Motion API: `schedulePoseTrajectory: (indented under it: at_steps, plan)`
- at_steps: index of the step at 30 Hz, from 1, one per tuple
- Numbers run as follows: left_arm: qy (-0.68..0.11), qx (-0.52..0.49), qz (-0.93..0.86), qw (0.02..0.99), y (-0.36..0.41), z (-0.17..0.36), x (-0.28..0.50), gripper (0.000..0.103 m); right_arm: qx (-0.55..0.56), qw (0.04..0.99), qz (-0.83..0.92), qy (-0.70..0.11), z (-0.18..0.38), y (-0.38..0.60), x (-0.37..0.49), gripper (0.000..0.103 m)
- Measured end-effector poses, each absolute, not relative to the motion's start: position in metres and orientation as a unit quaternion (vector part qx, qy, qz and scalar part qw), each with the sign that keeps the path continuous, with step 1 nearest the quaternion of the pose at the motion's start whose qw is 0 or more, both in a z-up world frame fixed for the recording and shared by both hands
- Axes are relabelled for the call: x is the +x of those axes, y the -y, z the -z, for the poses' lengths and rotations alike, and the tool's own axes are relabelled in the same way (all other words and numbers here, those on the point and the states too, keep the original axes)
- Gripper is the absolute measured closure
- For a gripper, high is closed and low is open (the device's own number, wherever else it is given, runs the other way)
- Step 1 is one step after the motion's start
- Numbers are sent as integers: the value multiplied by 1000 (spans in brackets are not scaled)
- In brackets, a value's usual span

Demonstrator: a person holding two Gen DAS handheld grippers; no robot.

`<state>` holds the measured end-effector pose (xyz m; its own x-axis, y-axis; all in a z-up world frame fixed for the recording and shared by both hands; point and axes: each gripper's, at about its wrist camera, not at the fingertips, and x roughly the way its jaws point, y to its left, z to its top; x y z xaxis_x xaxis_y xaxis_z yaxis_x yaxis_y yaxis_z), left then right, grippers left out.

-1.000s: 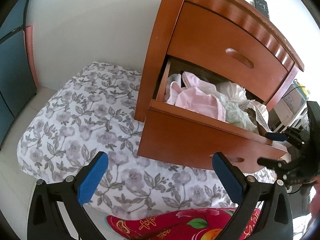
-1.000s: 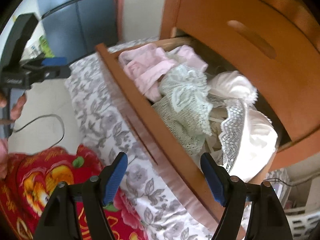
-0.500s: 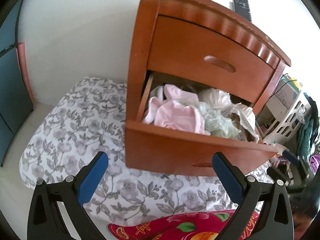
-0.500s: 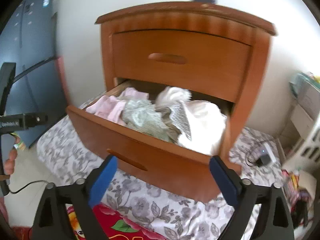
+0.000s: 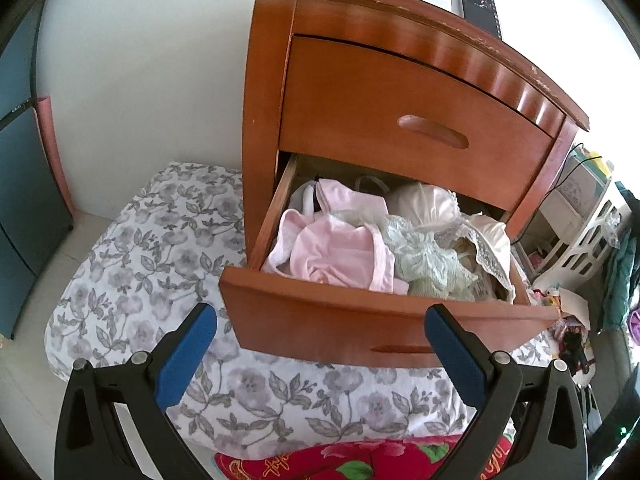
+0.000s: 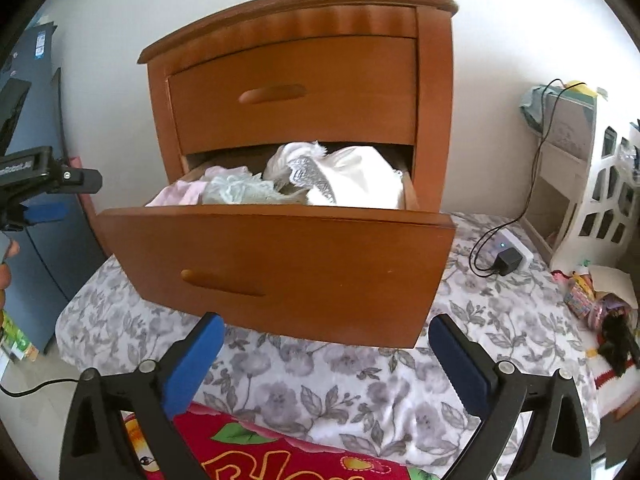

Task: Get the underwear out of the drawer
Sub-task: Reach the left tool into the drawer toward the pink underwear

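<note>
A brown wooden nightstand (image 5: 400, 80) (image 6: 304, 80) stands on a floral sheet, its lower drawer (image 5: 360, 320) (image 6: 280, 264) pulled out. Inside lie pink underwear (image 5: 336, 248) (image 6: 180, 196), a pale green lace piece (image 5: 428, 260) (image 6: 236, 194) and white bras (image 5: 424, 204) (image 6: 360, 188). My left gripper (image 5: 320, 356) is open, in front of and below the drawer front, holding nothing. My right gripper (image 6: 326, 364) is open too, low before the drawer. The left gripper (image 6: 44, 192) also shows at the left edge of the right wrist view.
The floral sheet (image 5: 152, 248) (image 6: 500, 320) covers a low bed around the nightstand. A red patterned cloth (image 6: 260, 456) lies nearest me. A charger with a black cable (image 6: 508, 258) sits right of the drawer, a white basket (image 6: 600, 200) beyond it. A dark blue cabinet (image 5: 20, 184) stands left.
Both grippers have pulled back and away from the drawer, so the whole nightstand now shows. The right one, earlier over the clothes, now sits low before the drawer front. Both stay open.
</note>
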<state>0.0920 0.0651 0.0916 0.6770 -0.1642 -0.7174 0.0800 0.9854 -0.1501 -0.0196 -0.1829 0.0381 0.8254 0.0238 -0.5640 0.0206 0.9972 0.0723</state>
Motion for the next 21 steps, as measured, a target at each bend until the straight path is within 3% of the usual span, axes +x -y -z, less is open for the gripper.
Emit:
schedulePoseTrajectory:
  at_steps: [10, 16, 21]
  plan:
    - [-398, -34, 76, 913, -36, -99, 114, 0, -5, 960, 56, -273, -55, 207, -36, 0]
    - [-447, -40, 92, 889, -22, -91, 155, 0, 31, 959, 78, -270, -46, 218, -37, 0]
    - [-492, -40, 82, 866, -18, -77, 192, 17, 20, 961, 77, -265, -46, 209, -36, 0]
